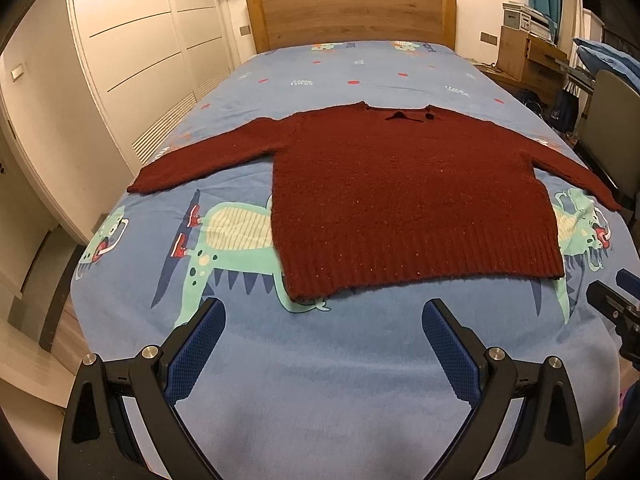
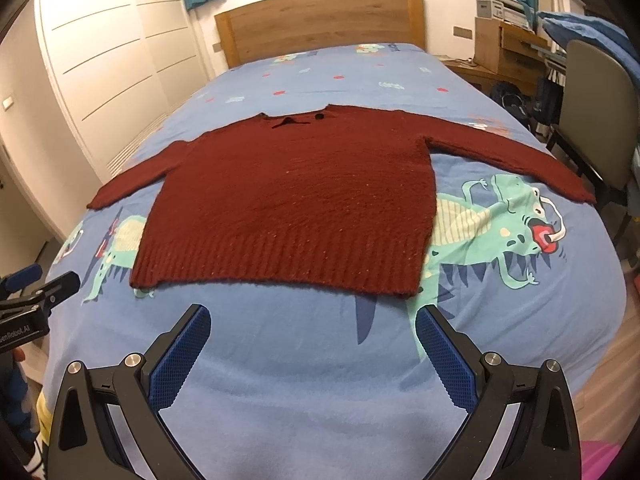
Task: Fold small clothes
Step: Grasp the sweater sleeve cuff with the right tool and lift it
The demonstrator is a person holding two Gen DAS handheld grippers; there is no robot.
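A dark red knitted sweater (image 1: 400,196) lies flat on the bed, both sleeves spread out sideways, collar toward the headboard and ribbed hem toward me. It also shows in the right wrist view (image 2: 296,200). My left gripper (image 1: 323,312) is open and empty, hovering just short of the hem's left part. My right gripper (image 2: 313,318) is open and empty, just short of the hem's right part. Each gripper shows at the edge of the other's view: the right gripper (image 1: 612,304) and the left gripper (image 2: 48,284).
The bed has a blue cover (image 1: 320,380) printed with green dragons and a wooden headboard (image 1: 352,16). White wardrobes (image 1: 132,52) stand to the left. A chair (image 2: 596,96) and a wooden desk (image 2: 508,52) stand to the right.
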